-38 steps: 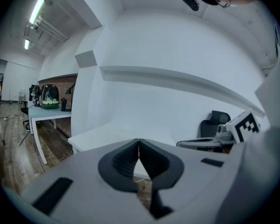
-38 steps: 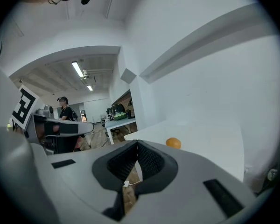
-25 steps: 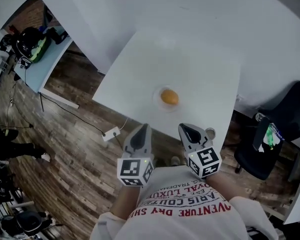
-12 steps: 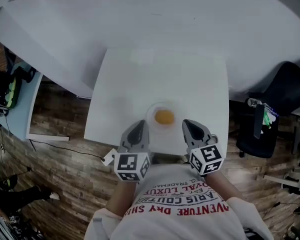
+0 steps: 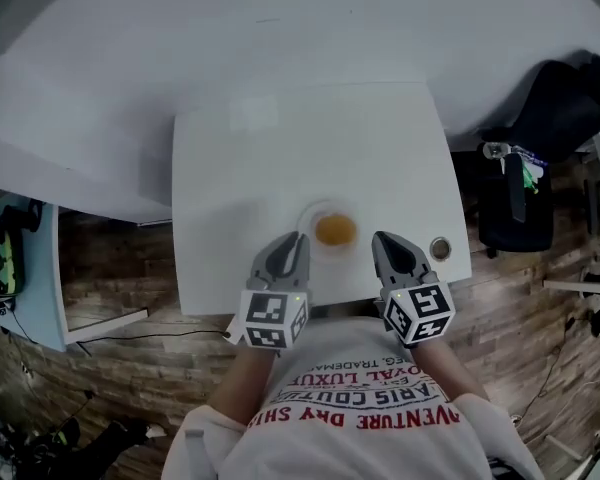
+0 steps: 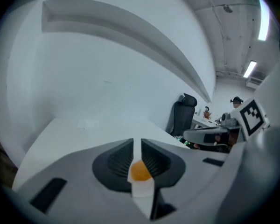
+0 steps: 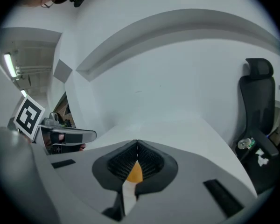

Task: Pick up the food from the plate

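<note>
An orange round piece of food (image 5: pixel 335 230) lies on a small pale plate (image 5: pixel 312 214) near the front edge of the white table (image 5: pixel 260 158). My left gripper (image 5: pixel 294 239) is shut and empty, just left of the plate. My right gripper (image 5: pixel 382 240) is shut and empty, just right of it. In the left gripper view the food (image 6: pixel 141 171) and plate (image 6: pixel 142 189) show beyond the closed left gripper (image 6: pixel 136 141). In the right gripper view the food (image 7: pixel 135 172) likewise sits past the shut right gripper (image 7: pixel 137 143).
A small round metal object (image 5: pixel 440 247) lies on the table's front right corner. A black office chair (image 5: pixel 510 208) stands right of the table, and a pale blue desk (image 5: pixel 25 268) to the left. Wooden floor (image 5: pixel 110 288) surrounds the table.
Both grippers have come forward from off the table to its front edge, and now sit on either side of the plate. The head view has swung, so the table now lies squarely ahead.
</note>
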